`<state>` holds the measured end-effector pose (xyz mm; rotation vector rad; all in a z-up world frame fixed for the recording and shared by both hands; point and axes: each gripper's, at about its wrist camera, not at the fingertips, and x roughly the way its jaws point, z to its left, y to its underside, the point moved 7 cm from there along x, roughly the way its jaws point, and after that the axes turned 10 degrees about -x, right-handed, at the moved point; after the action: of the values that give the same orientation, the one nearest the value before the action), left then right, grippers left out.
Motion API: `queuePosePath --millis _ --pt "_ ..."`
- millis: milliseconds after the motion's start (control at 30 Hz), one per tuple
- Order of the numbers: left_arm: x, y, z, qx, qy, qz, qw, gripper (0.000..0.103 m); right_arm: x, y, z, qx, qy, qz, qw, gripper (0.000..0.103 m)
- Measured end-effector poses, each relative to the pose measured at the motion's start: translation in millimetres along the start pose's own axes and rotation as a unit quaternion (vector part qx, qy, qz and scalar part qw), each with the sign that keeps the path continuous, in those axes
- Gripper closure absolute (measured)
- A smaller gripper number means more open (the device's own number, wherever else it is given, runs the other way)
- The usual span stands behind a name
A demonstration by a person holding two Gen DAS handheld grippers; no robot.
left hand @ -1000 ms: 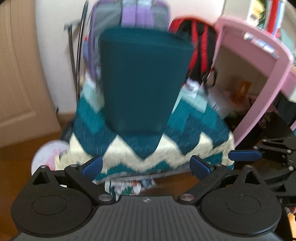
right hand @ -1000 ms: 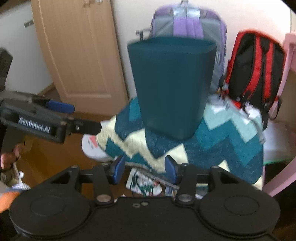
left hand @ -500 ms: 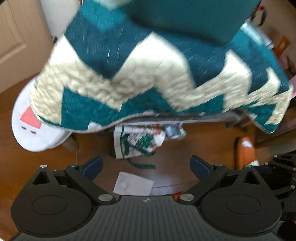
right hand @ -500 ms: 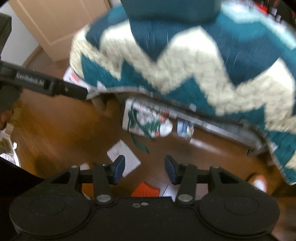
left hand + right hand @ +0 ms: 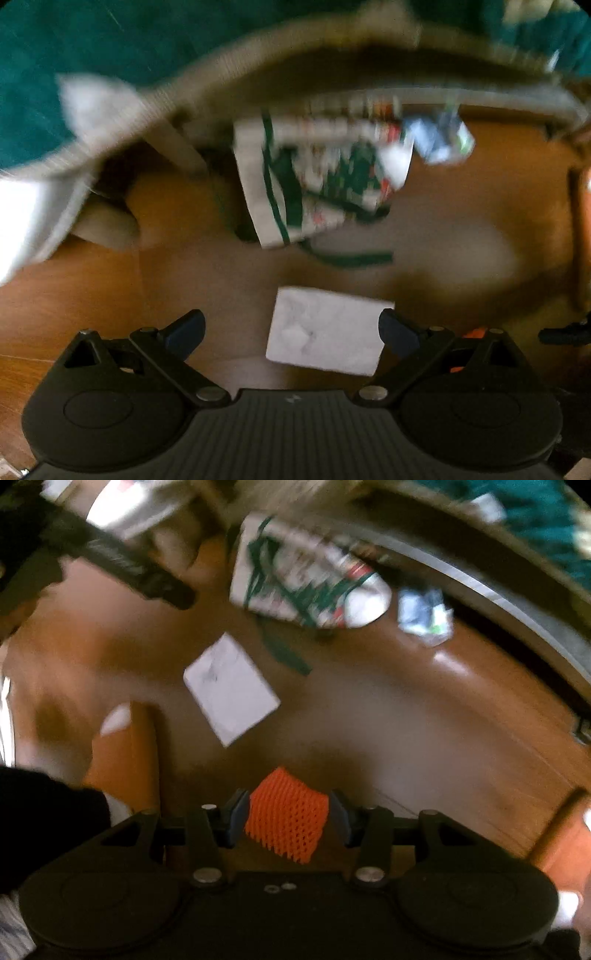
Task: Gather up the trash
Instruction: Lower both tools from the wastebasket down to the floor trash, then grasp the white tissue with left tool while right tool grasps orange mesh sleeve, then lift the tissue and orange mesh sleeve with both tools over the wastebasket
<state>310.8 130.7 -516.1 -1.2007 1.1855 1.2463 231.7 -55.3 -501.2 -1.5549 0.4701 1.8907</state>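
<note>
Trash lies on the brown wood floor. A white sheet of paper [image 5: 327, 328] sits between the wide-spread fingers of my left gripper [image 5: 291, 328], which is open and points straight down. In the right wrist view the same paper [image 5: 231, 688] lies left of centre. An orange foam mesh sleeve [image 5: 286, 816] lies on the floor, framed by the fingers of my right gripper [image 5: 287, 818], whose jaws stand apart. A green-and-white printed bag [image 5: 317, 177] [image 5: 303, 583] and a crumpled blue-white wrapper [image 5: 441, 142] [image 5: 424, 616] lie farther off. Everything is motion-blurred.
A teal-and-cream blanket [image 5: 74, 55] overhangs the floor along the top of both views, with a metal frame rail [image 5: 480, 587] under it. Orange slippers [image 5: 125, 760] [image 5: 565, 834] flank the mesh. The left gripper's arm [image 5: 122, 565] crosses the right view's upper left.
Both grippers have dropped and tipped downward, from facing the teal bin on the blanket to facing the floor. The paper and the orange mesh have come between their fingers.
</note>
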Motion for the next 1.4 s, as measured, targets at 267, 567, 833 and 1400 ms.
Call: queuePosePath --millis 267,567,833,1400 --pt "83 24 -8 0.020 0.002 0.055 0.9983 0.002 60 13 19 -0.100 -0.005 0.030 0.995 0.056" --pt "133 45 -13 0.015 -0.001 0.084 0.9963 0.002 105 20 21 -0.196 0.038 0.049 0.979 0.056" --pt "132 52 -19 -0.012 0.004 0.051 0.9986 0.003 122 19 33 -0.254 0.075 0.051 0.963 0.053" --pt "106 33 -48 -0.015 0.029 0.009 0.9994 0.090 117 20 43 -0.252 0.081 0.045 0.963 0.070"
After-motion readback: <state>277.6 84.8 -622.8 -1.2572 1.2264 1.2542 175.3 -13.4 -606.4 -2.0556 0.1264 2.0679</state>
